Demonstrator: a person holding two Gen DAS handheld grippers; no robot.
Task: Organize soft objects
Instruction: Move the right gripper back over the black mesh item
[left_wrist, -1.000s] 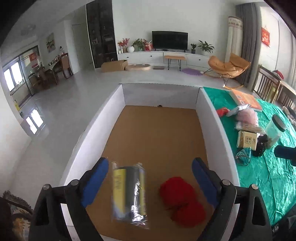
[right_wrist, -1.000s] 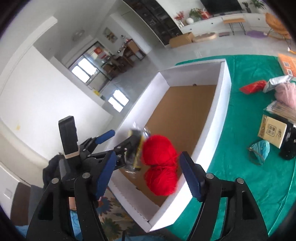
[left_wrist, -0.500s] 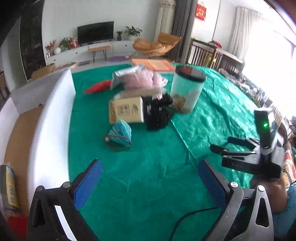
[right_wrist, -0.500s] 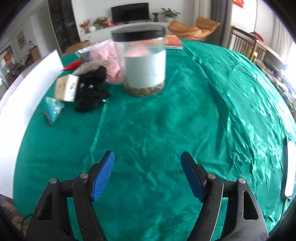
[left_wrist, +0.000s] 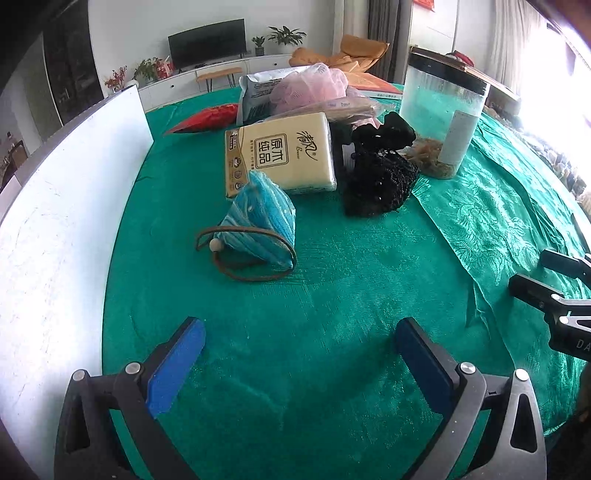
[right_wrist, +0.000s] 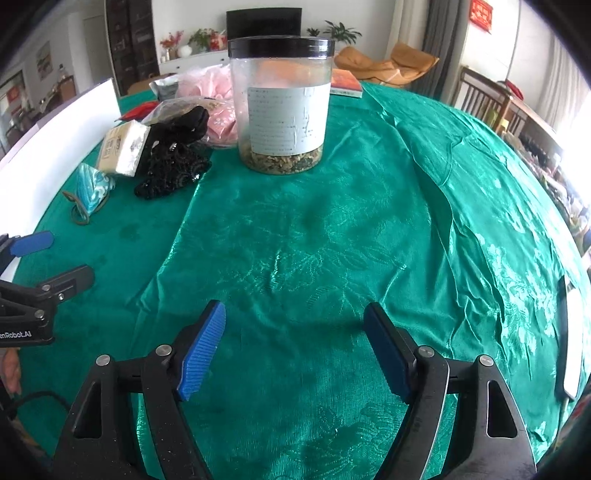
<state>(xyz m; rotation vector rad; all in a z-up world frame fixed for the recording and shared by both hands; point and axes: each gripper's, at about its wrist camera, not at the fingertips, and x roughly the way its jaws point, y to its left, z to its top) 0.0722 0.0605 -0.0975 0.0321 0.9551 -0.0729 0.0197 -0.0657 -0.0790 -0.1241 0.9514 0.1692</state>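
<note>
Both wrist views look down onto a green satin tablecloth (right_wrist: 369, 221). The left gripper (left_wrist: 299, 354) has its blue-padded jaws wide apart with nothing between them. The right gripper (right_wrist: 295, 350) has just been opening and is also empty.

A small blue striped fabric pouch with a brown cord loop (left_wrist: 258, 218) lies at centre of the left view, near a yellow tissue pack (left_wrist: 279, 155) and a crumpled black lace cloth (left_wrist: 380, 177). The pouch looks light and squashy; pinching its plump middle seems safest.

At the left edge stands a white box wall (left_wrist: 55, 221), its inside hidden. A pink fluffy bundle (left_wrist: 310, 88) is partly covered.
</note>
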